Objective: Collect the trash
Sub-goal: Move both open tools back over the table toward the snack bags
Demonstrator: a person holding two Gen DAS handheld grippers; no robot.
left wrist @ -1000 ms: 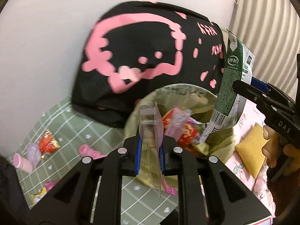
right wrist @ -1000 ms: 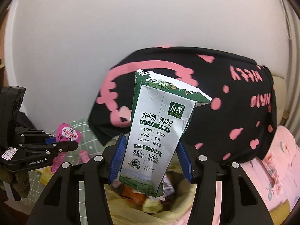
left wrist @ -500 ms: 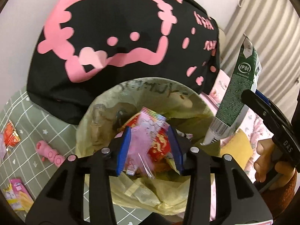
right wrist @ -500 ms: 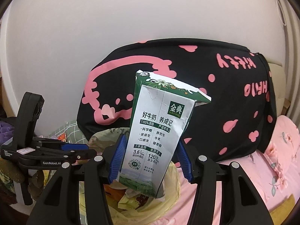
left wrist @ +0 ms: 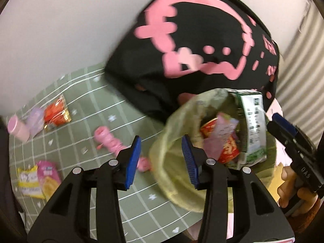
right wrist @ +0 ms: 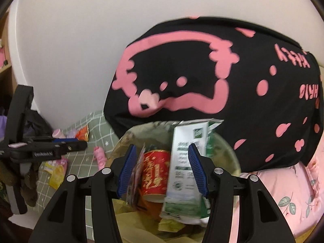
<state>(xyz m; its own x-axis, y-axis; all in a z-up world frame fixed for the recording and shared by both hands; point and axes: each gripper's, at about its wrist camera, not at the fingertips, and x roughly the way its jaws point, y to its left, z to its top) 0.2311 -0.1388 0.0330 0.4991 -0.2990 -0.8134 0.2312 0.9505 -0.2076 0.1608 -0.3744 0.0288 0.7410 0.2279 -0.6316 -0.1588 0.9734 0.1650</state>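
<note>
Ahead of both sets of jaws sits a yellow-lined trash bag (right wrist: 228, 151) holding a green-and-white milk carton (right wrist: 186, 170), a red cup (right wrist: 156, 174) with gold writing too blurred to read, and pink wrappers (left wrist: 220, 133). The carton stands tilted in the bag, its small print unreadable in either view.

The right gripper (right wrist: 162, 172) hangs over the bag with its jaws spread wide; the carton lies beyond them, loose among the other rubbish. The left gripper (left wrist: 160, 160) also has its jaws apart, with nothing between them, the bag rim just right of them.

Only the left wrist view shows the litter on the green checked sheet (left wrist: 97, 105) left of the jaws: a red packet (left wrist: 57, 112), a pink bottle (left wrist: 17, 128), a pink twisted piece (left wrist: 108, 139), yellow and pink snack packs (left wrist: 38, 178). It also shows "DAS" on the right gripper's body.

Behind the bag lies a black cushion (right wrist: 202, 85) with pink lettering, upside down
</note>
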